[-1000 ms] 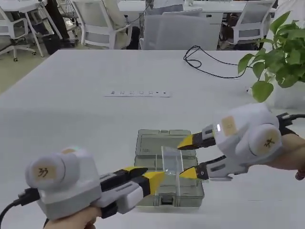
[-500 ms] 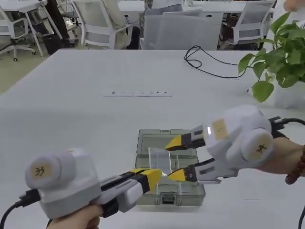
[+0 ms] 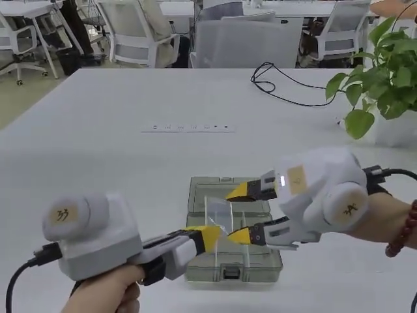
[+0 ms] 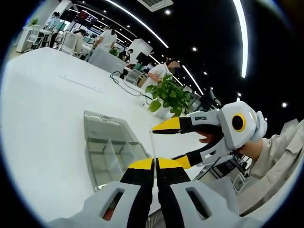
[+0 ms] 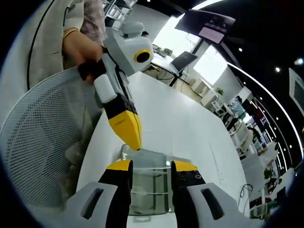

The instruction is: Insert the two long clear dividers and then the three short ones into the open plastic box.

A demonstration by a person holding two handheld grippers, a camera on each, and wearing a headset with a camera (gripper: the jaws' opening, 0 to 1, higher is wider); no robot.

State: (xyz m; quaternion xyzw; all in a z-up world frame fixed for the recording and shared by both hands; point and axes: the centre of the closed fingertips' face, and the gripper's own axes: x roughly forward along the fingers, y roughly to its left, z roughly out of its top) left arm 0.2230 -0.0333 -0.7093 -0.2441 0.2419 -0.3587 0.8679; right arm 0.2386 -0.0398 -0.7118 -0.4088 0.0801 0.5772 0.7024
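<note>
The open clear plastic box (image 3: 255,270) lies on the white table near the front edge, lid folded back, with dividers standing inside. My left gripper (image 3: 211,235) reaches in from the lower left, shut on a clear divider (image 3: 218,210) held upright over the box. In the left gripper view the divider (image 4: 152,144) rises as a thin edge from that gripper's (image 4: 155,164) closed tips. My right gripper (image 3: 237,215) comes in from the right, open, one jaw on each side of the divider. The right gripper view looks down past its own gripper (image 5: 151,166) onto the box (image 5: 142,192).
A potted plant (image 3: 380,75) stands at the right edge of the table. A black cable (image 3: 281,85) loops at the far right. A flat white strip (image 3: 187,128) lies mid-table. Office chairs (image 3: 140,32) line the far side.
The left gripper has carried the divider slightly left and lower over the box. The right gripper has followed it leftward, still open around it.
</note>
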